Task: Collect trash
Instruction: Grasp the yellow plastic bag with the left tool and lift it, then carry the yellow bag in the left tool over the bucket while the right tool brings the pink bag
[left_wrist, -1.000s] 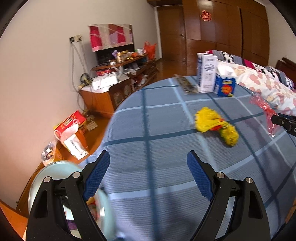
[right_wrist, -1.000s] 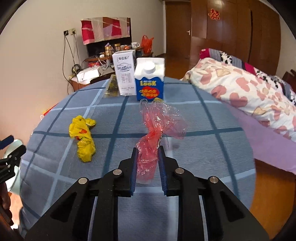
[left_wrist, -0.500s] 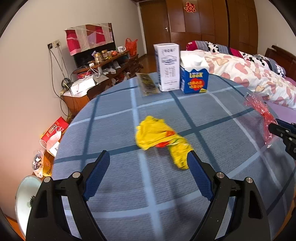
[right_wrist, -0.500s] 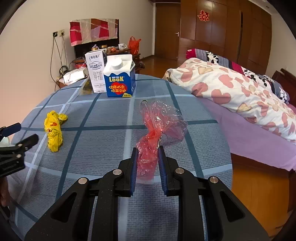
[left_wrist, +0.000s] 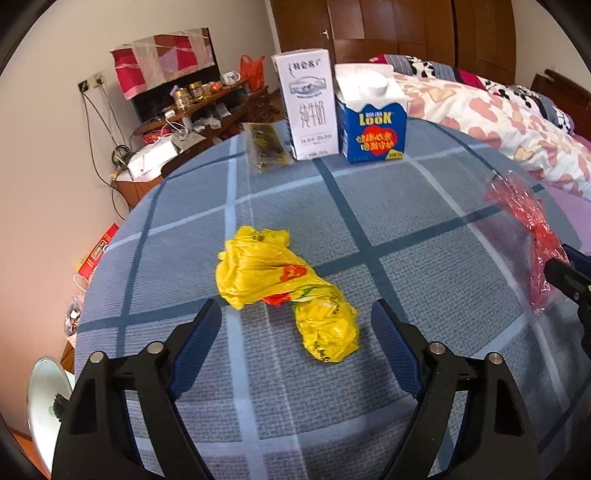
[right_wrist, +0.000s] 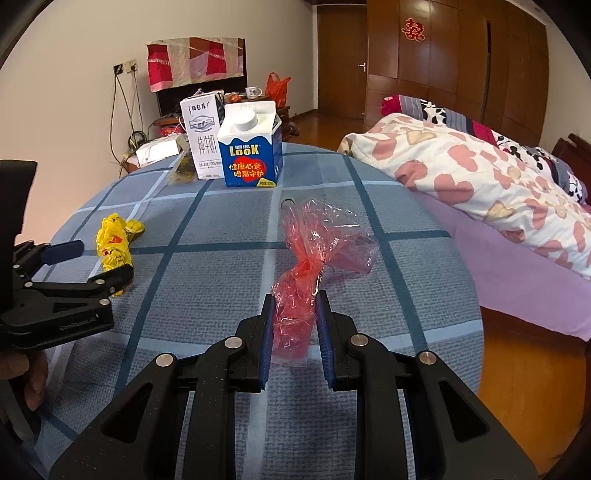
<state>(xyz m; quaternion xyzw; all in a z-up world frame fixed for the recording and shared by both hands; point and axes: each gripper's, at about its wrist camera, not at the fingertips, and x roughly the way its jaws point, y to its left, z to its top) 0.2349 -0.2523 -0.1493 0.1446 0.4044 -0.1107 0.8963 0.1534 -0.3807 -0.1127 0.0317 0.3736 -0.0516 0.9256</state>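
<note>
A crumpled yellow plastic bag (left_wrist: 284, 288) lies on the round table's blue checked cloth (left_wrist: 406, 206). My left gripper (left_wrist: 295, 314) hovers over the bag's near end with its jaws closing, the pads still clear of it on both sides. That gripper (right_wrist: 88, 258) and the yellow bag (right_wrist: 112, 243) also show at the left of the right wrist view. My right gripper (right_wrist: 294, 306) is shut on a crumpled red transparent bag (right_wrist: 314, 251), held just above the cloth. The red bag (left_wrist: 532, 229) appears at the right edge of the left wrist view.
A white milk carton (left_wrist: 308, 103), a blue LOOK carton (left_wrist: 373, 122) and a flat dark snack packet (left_wrist: 266, 147) stand at the table's far side. A bed with a heart-print quilt (right_wrist: 480, 177) lies to the right. A round white bin (left_wrist: 48, 398) sits on the floor at left.
My left gripper swung from the table's left edge to over the yellow bag and its jaws narrowed slightly. The right gripper kept its grip on the red bag and shifted a little.
</note>
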